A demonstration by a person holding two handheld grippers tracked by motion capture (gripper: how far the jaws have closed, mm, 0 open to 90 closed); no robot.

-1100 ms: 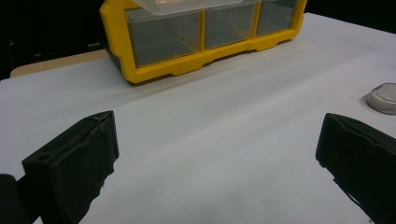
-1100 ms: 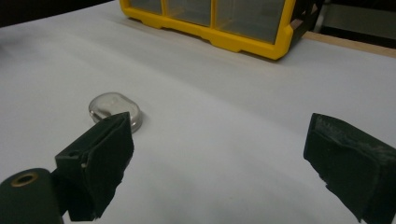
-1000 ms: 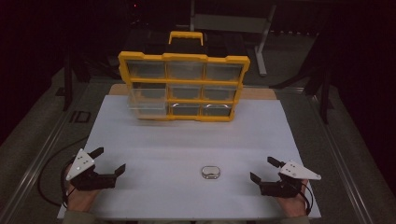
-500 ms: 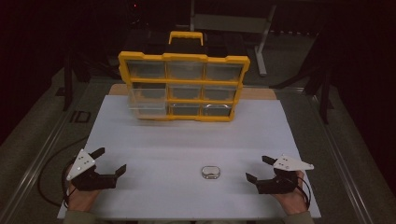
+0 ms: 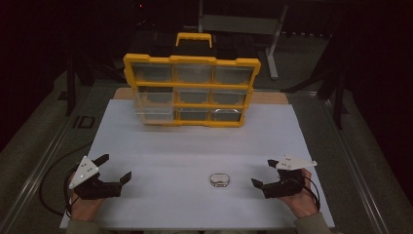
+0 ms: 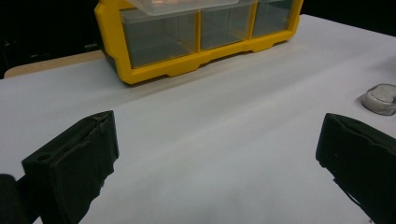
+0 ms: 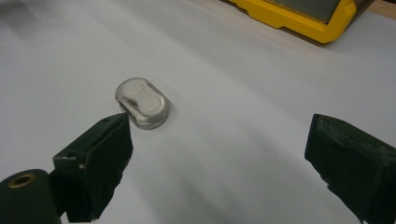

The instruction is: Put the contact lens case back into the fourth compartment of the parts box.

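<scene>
Both pairs of jaws stand wide apart with nothing between them: the left gripper [image 5: 115,168] low at the near left of the sheet, the right gripper [image 5: 263,173] at the near right, each held in a hand. Ahead of both, well beyond the jaws, a yellow organizer [image 5: 191,90] stands upright at the far edge, its clear-fronted bins in three rows; one clear drawer [image 5: 155,107] at its lower left sticks out toward the person. What the bins hold cannot be told. A small clear oval case [image 5: 219,180] lies flat on the white sheet [image 5: 195,146], between the two grippers and nearer the right one. In the right gripper view the case [image 7: 142,102] sits just ahead of one jaw tip, apart from it, with two pale round shapes inside. In the left gripper view it [image 6: 380,98] shows far off beyond the other jaw. The sheet covers a table with a wood edge [image 5: 272,97] behind the organizer; the room is dark, with a metal stand [image 5: 275,39] at the back.
</scene>
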